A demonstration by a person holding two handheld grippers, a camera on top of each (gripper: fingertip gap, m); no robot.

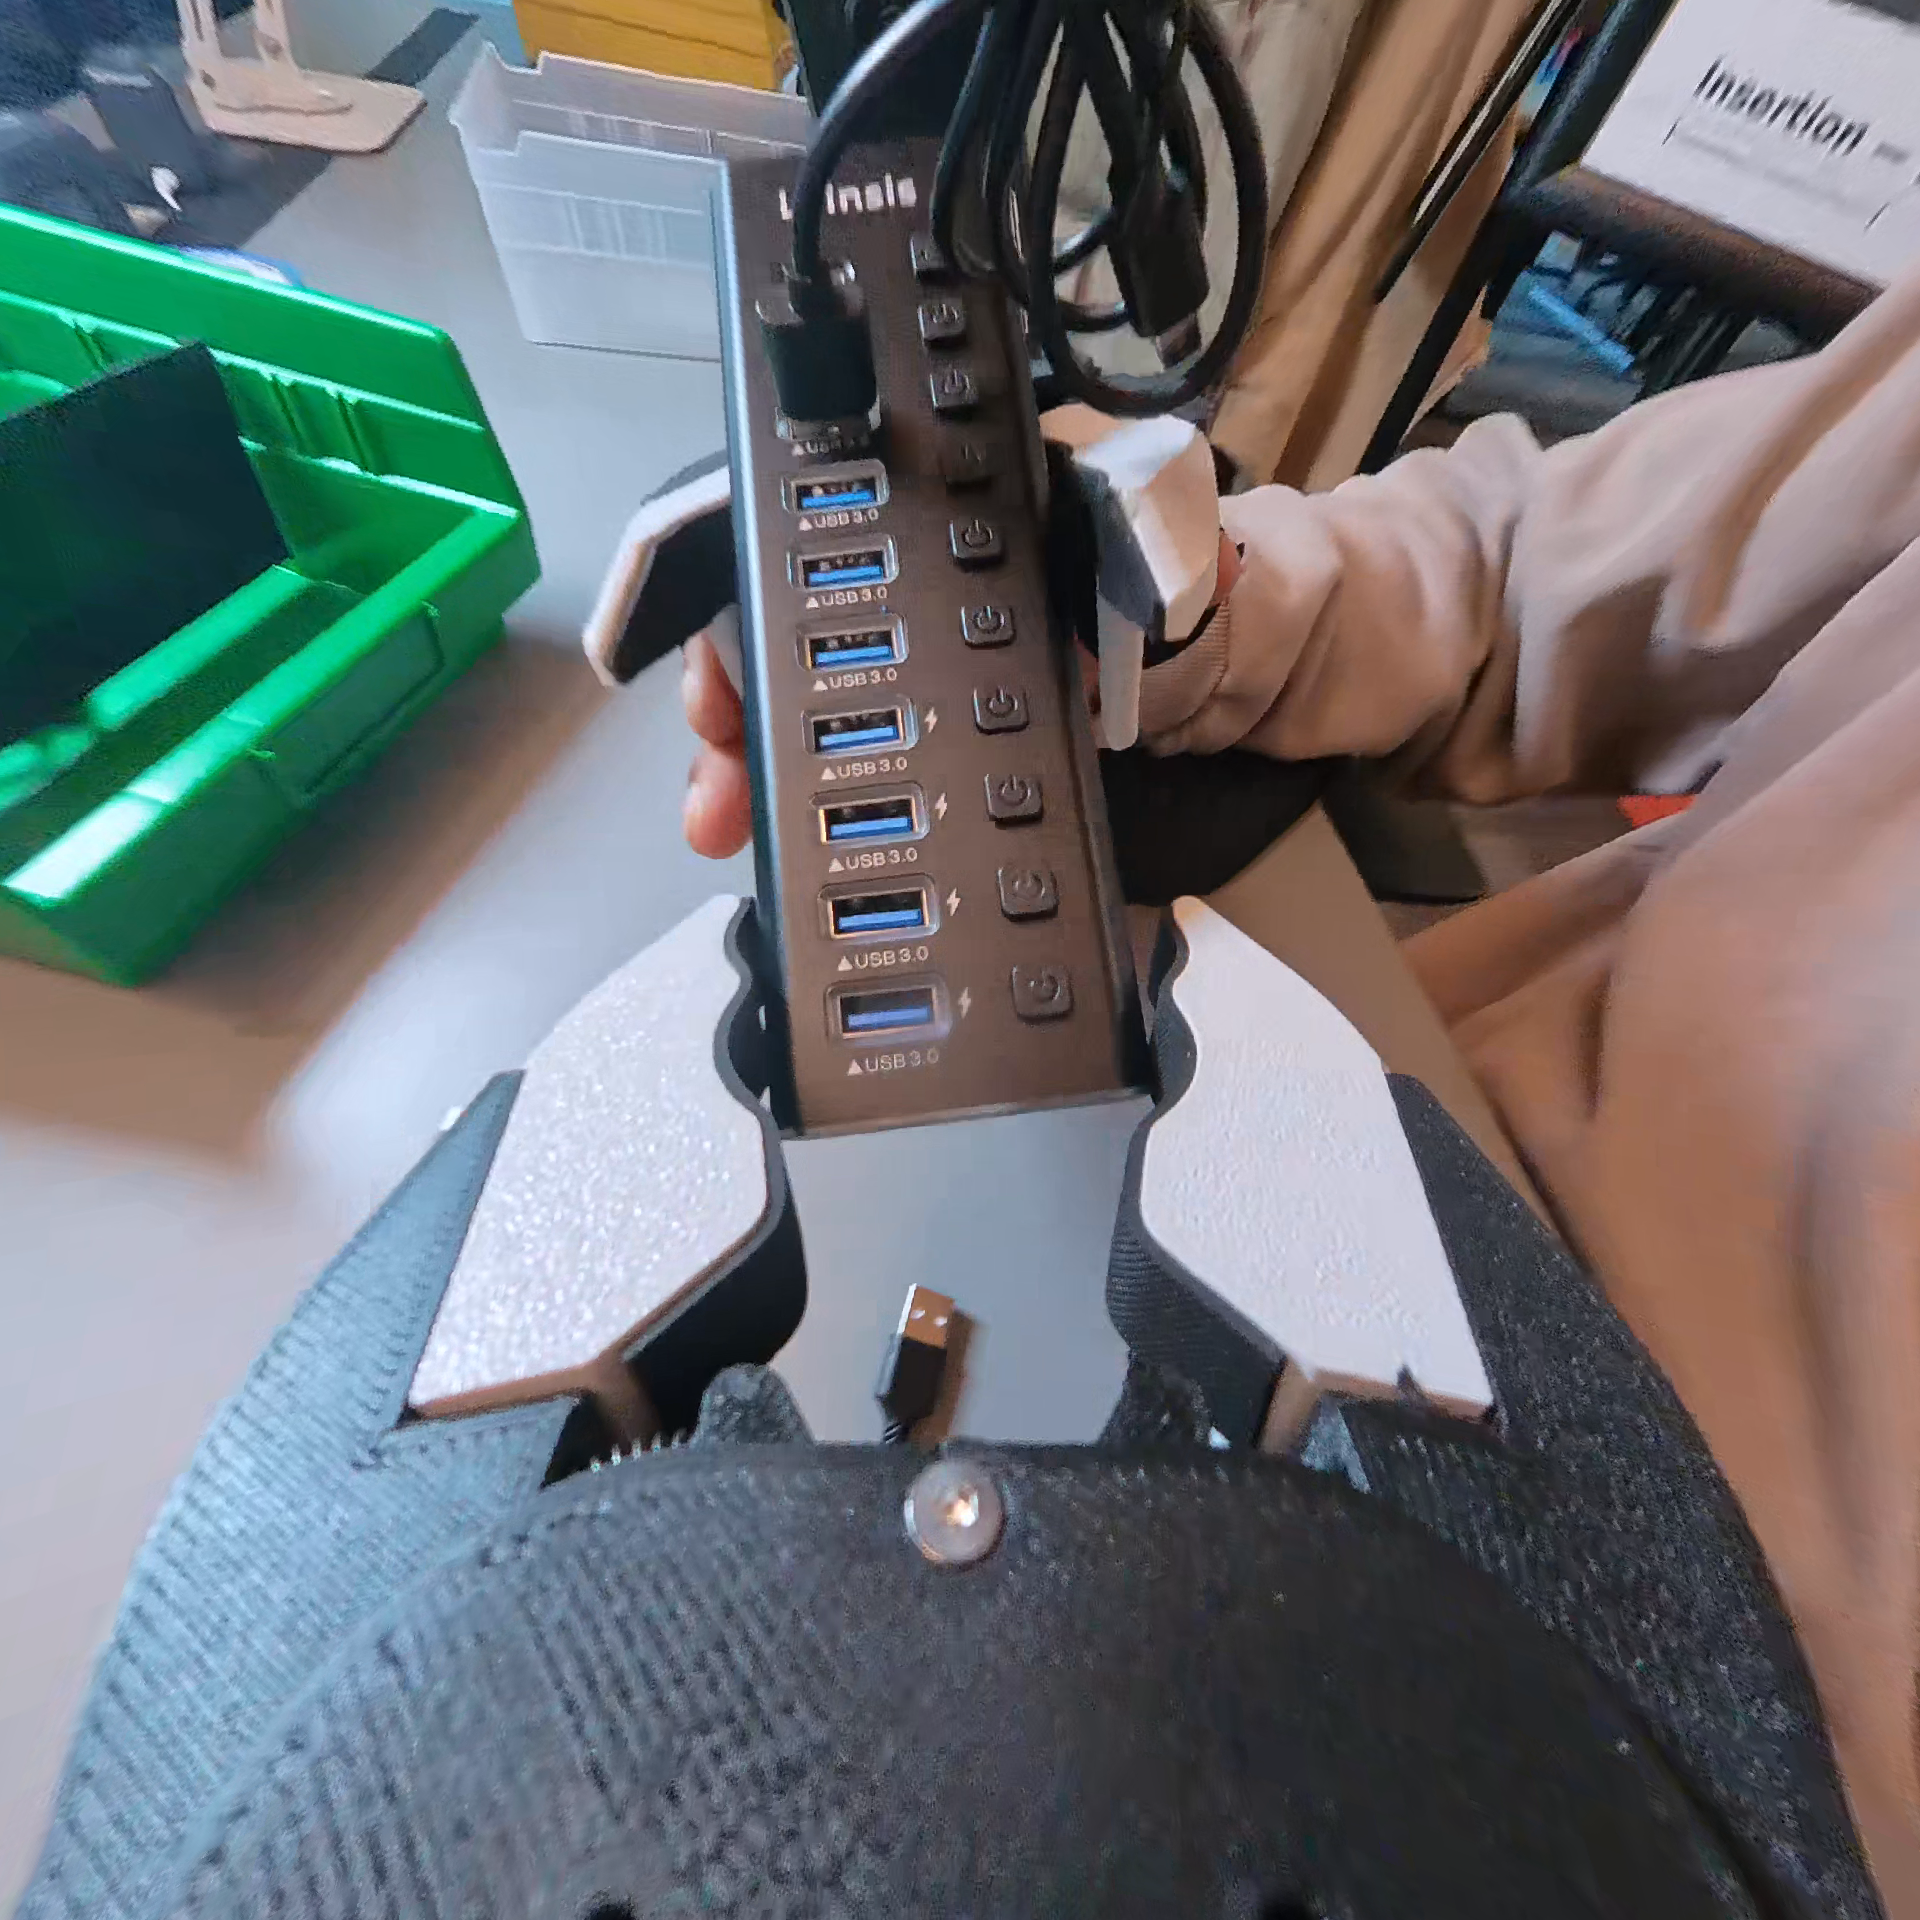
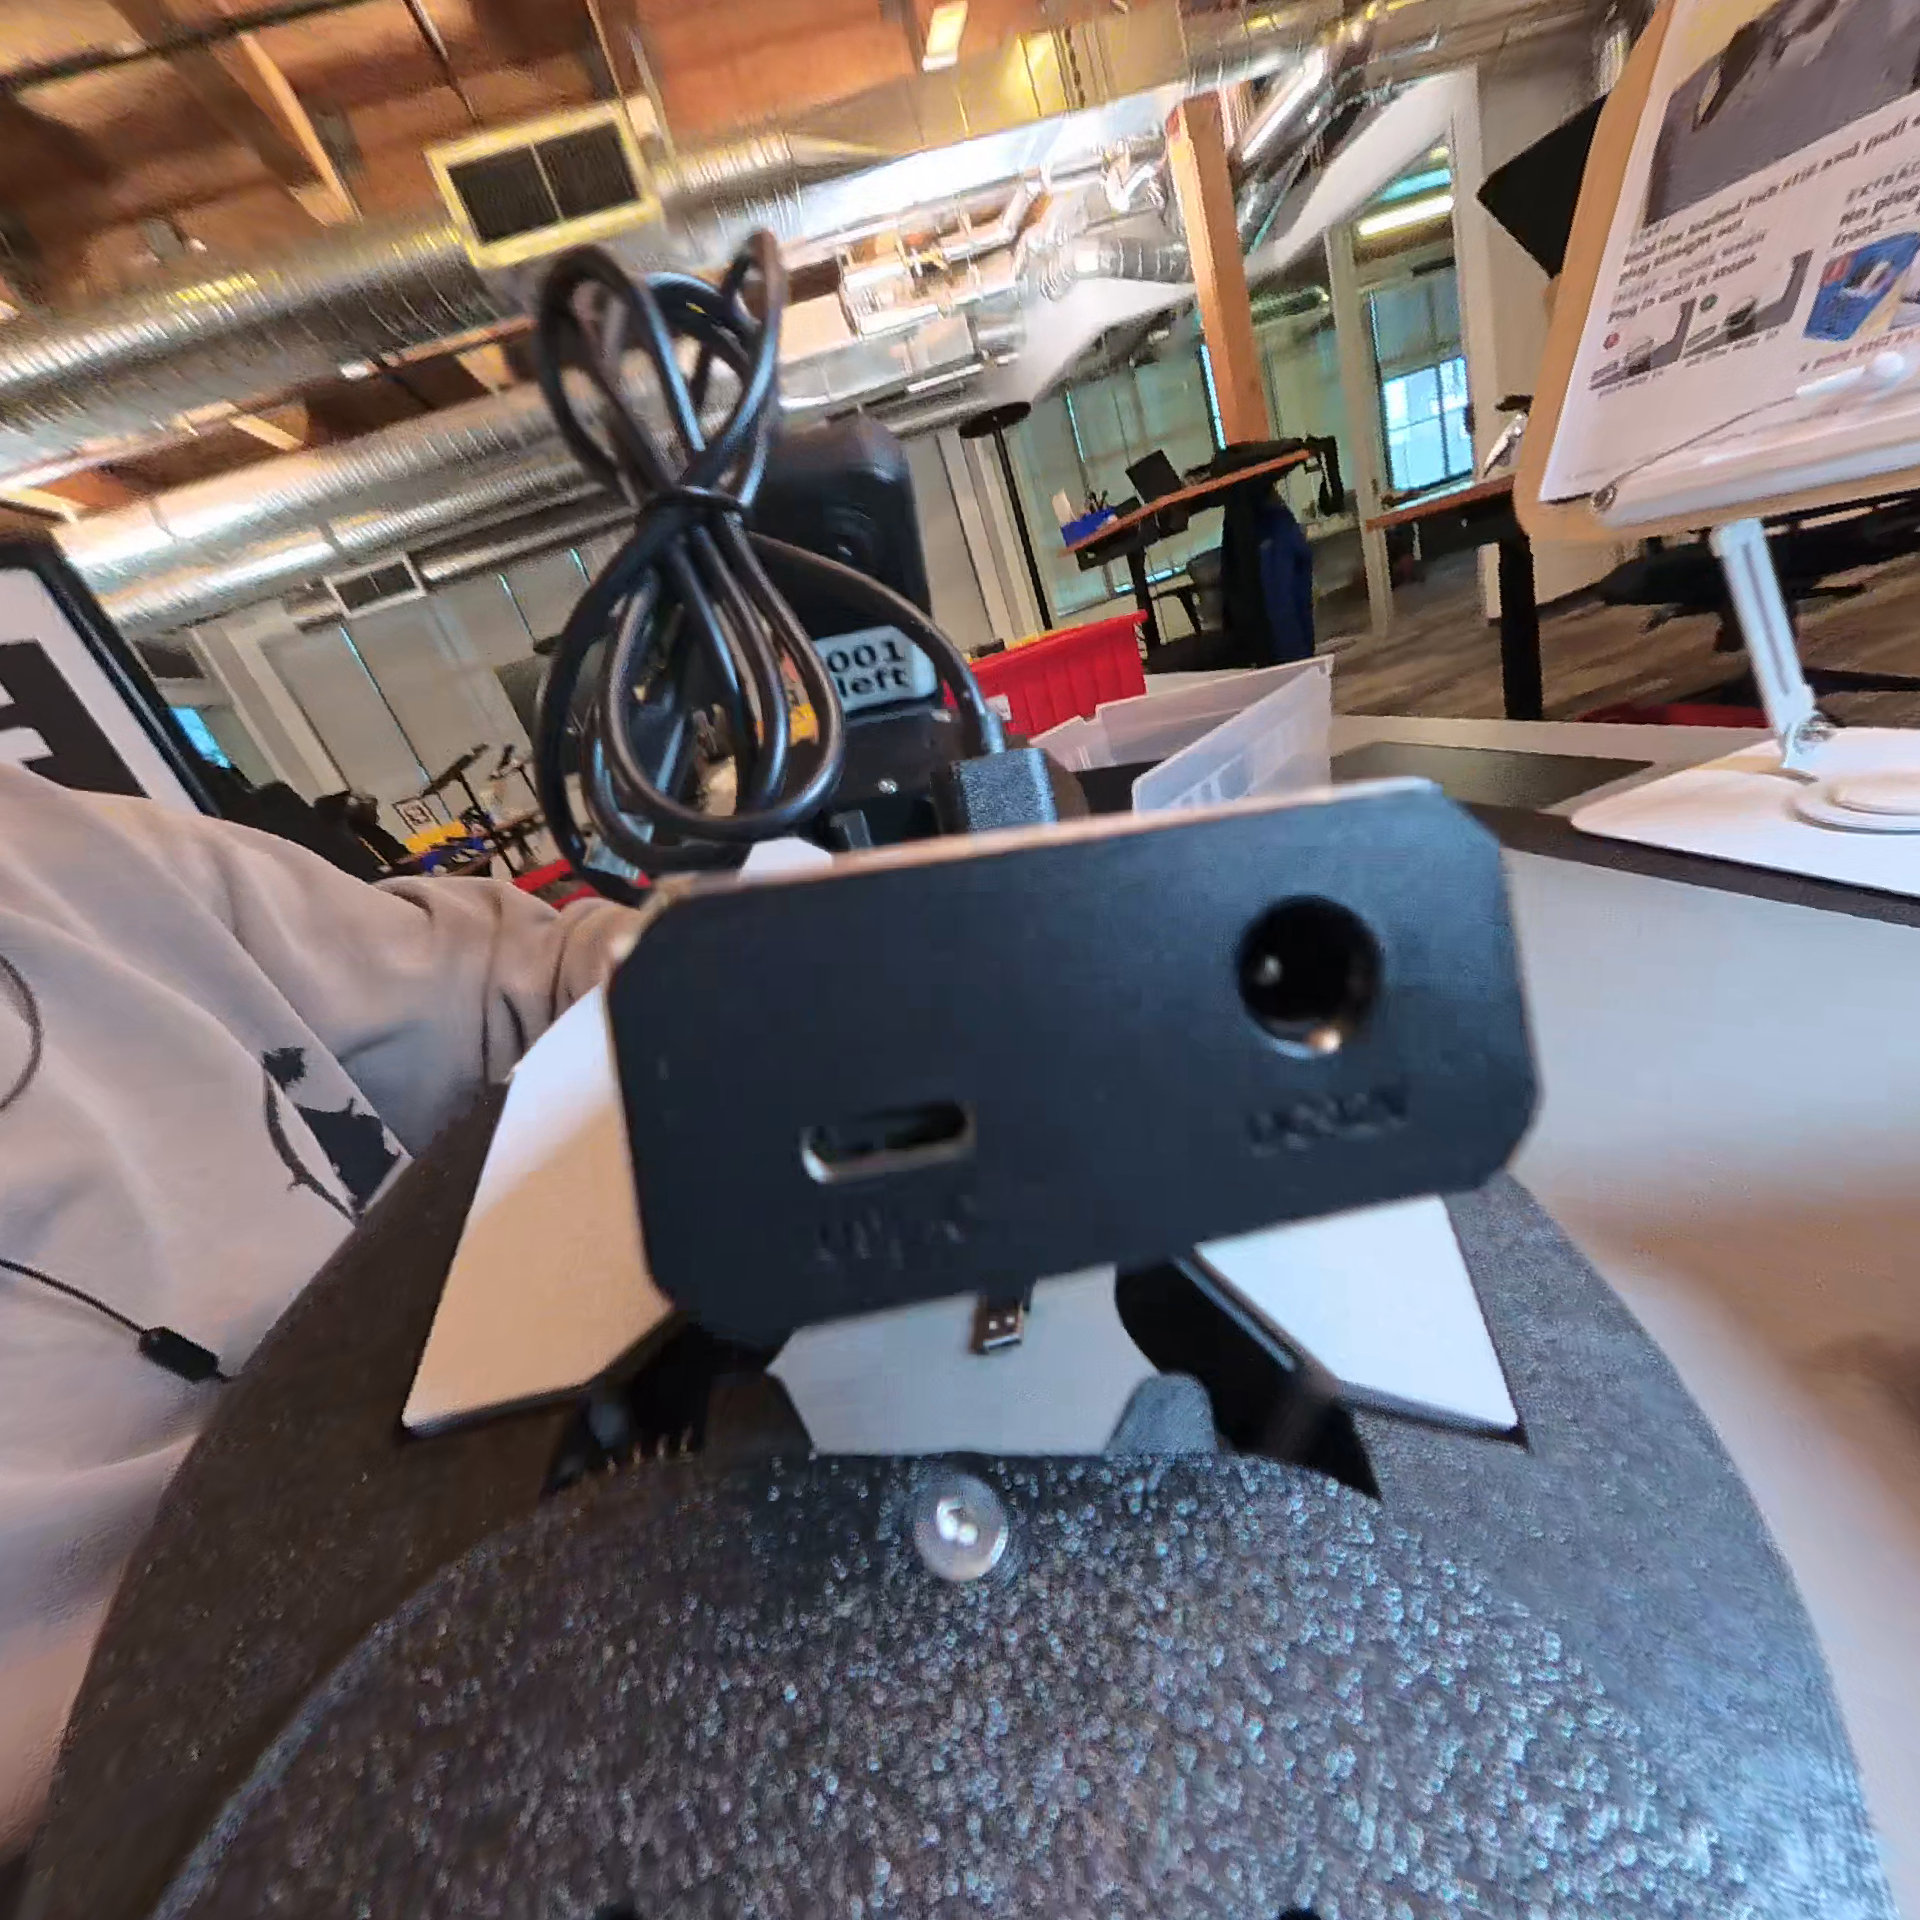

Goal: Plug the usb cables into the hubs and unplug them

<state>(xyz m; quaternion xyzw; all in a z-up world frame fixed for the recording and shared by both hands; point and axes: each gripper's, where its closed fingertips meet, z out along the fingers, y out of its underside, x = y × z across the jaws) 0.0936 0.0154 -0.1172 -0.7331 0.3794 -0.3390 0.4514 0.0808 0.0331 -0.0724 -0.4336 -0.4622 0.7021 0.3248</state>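
The long dark metal USB hub [image 1: 914, 665], with a column of blue-tongued ports beside a row of small power buttons, is lifted clear of the grey counter [image 1: 436, 935] and held at both ends. The left tongs [image 1: 951, 1023] are clenched on its near end, the white fingers [image 1: 623, 1174] pressing its two long sides. Farther along, the right tongs [image 1: 894, 582] clamp the same hub across its middle, with a bare finger and a beige sleeve [image 1: 1455, 623] of the person just behind them. A black USB plug [image 1: 821, 353] sits in a port near the far end of the hub, and its bundled black cable [image 1: 1101, 187] loops away beyond the hub's far end. A second black USB plug with a silver tip [image 1: 920, 1340] lies loose on the counter below the hub, between the left fingers. To the left rests a green plastic bin [image 1: 260, 623] and behind it a clear plastic bin [image 1: 603, 229]. In the right wrist view, the hub's black end plate [image 2: 1070, 1049] fills the centre, showing a slim oval port and a round socket, and the tied cable bundle [image 2: 675, 540] rises above it.
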